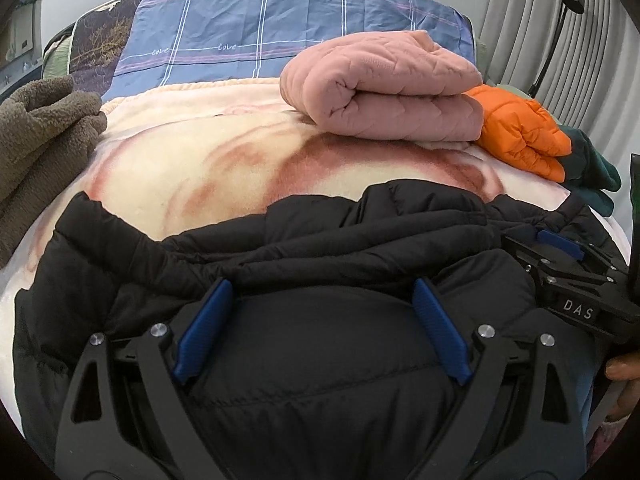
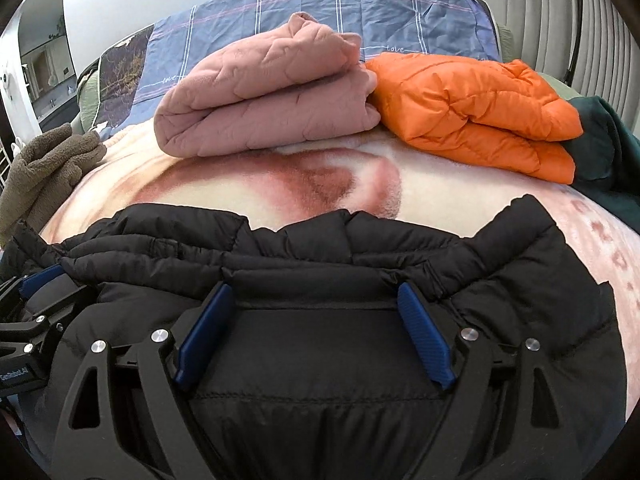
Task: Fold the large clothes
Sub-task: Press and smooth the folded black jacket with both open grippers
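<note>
A black puffer jacket lies spread across the near part of the bed, folded over on itself along its far edge; it also fills the right wrist view. My left gripper is open, its blue fingers resting on the jacket with padded fabric between them. My right gripper is open the same way over the jacket's right half. The right gripper shows at the right edge of the left wrist view; the left gripper shows at the left edge of the right wrist view.
A folded pink quilted garment and a folded orange puffer lie at the far side on the cream and red blanket. A brown fleece lies left, a dark green garment right, a blue plaid pillow behind.
</note>
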The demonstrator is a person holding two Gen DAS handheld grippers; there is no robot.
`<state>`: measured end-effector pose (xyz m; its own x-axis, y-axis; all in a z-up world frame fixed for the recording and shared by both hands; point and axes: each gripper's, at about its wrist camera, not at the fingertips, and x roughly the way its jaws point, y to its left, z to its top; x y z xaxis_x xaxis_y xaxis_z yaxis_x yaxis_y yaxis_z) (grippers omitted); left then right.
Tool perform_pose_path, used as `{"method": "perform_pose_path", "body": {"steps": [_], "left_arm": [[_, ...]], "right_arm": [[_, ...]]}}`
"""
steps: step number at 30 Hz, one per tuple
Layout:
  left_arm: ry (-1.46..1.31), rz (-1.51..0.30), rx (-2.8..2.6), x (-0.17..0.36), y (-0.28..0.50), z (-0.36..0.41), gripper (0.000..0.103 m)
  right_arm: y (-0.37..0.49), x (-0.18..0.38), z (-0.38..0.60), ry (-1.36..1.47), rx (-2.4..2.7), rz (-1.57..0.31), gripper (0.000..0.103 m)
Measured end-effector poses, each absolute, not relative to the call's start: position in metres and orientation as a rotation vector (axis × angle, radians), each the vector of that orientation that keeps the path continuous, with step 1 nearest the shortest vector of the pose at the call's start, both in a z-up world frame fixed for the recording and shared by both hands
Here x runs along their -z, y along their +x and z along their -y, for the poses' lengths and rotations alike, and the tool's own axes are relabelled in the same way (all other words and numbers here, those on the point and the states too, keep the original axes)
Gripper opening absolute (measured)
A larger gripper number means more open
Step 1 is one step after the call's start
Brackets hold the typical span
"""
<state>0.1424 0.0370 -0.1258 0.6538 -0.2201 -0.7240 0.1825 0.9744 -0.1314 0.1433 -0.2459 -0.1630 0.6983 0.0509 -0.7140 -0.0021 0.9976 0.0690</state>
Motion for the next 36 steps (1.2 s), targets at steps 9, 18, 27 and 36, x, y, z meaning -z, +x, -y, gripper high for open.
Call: {"method": "perform_pose_path", "body": {"steps": [9,18,27,36], "left_arm": [[-0.034,-0.845,0.228,0.128,0.145,-0.036,0.093],[-0.024,-0.814,0.200,0.108,0.109,-0.041,0.096],[-0.018,-0.823,0.183,0.125,0.117,-0.040,0.100],[0.007,-0.808,0.227,0.100,0.071,-0.041,0.099]], "right_arm": [[0.146,0.163,0.242,0.046,-0.020,-0.800,0.086],[0.096,0.140,0.229,0.017,-0.018,-0.751,0.088],[0.107,0.162,0.234,0.063,-0.026,-0.774,0.093],[0.053,0.131,0.234,0.094,-0.066,-0.744,0.092]]}}
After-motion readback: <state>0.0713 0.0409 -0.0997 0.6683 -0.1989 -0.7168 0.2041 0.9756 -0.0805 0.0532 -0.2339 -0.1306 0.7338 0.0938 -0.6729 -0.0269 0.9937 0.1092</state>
